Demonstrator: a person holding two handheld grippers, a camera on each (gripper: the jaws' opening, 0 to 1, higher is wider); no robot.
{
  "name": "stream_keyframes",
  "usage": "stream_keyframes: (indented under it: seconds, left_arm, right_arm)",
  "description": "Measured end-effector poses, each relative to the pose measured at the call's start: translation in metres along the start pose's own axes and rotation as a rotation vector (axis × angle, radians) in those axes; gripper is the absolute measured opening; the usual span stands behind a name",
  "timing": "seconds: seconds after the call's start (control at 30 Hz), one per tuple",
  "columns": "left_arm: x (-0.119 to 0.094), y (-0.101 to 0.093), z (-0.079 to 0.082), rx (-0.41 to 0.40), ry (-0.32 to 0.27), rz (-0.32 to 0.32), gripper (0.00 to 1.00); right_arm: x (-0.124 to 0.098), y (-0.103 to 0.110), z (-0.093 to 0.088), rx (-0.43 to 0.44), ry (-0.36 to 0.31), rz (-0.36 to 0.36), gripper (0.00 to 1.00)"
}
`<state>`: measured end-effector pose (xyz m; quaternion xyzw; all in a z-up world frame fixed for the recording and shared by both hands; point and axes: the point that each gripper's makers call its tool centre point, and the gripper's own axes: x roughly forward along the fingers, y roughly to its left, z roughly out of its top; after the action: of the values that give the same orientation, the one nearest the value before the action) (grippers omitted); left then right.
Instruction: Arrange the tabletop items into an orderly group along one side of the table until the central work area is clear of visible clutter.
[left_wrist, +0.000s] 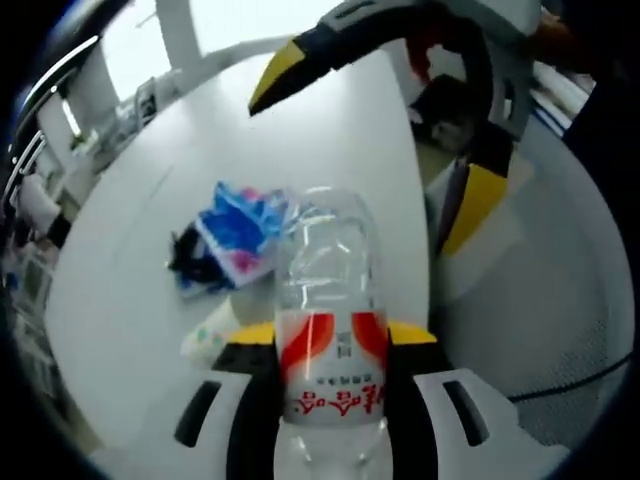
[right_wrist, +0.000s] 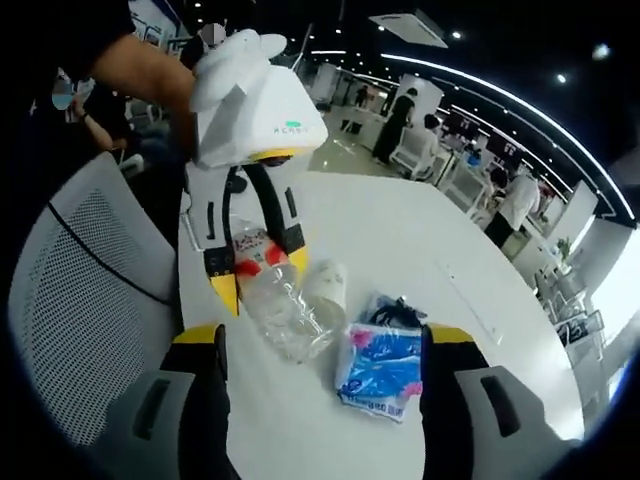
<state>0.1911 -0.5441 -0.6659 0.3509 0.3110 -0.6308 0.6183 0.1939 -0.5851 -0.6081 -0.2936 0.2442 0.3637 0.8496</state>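
in my left gripper view the left gripper (left_wrist: 330, 345) has its fingers clamped on a clear plastic bottle (left_wrist: 328, 300) with a red and white label, which lies along the fingers and points out over the white desk (left_wrist: 130, 290). just past the bottle, to its left, i see a blue and pink packet (left_wrist: 240, 232) with something black (left_wrist: 195, 262) tucked against it, and a small white roll (left_wrist: 208, 338) close by the fingers. the right gripper (left_wrist: 400, 130) comes in from the top right, its yellow-tipped fingers spread apart and holding nothing. in my right gripper view the right gripper (right_wrist: 322, 345) shows its fingers wide apart, low over the desk (right_wrist: 420, 240), with the packet (right_wrist: 382, 370) lying between them near the right finger. the left gripper (right_wrist: 258, 275) reaches in from the left with the bottle (right_wrist: 285, 305) gripped, the bottle's far end down on the desk beside the white roll (right_wrist: 328, 285). a grey mesh chair (right_wrist: 85, 300) stands at the desk's edge, and people stand in the background
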Motion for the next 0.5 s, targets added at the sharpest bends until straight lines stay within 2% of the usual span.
stream_keyframes:
  seconds: [0.23, 0.5]
  left_arm:
    - [0.006, -0.007, 0.002, 0.029, 0.012, -0.018, 0.35]
    - [0.016, -0.022, 0.005, 0.079, 0.013, -0.058, 0.35]
  right_arm:
    - [0.011, 0.013, -0.008, -0.051, 0.031, 0.069, 0.74]
    - [0.023, 0.030, -0.015, -0.092, 0.054, 0.143, 0.62]
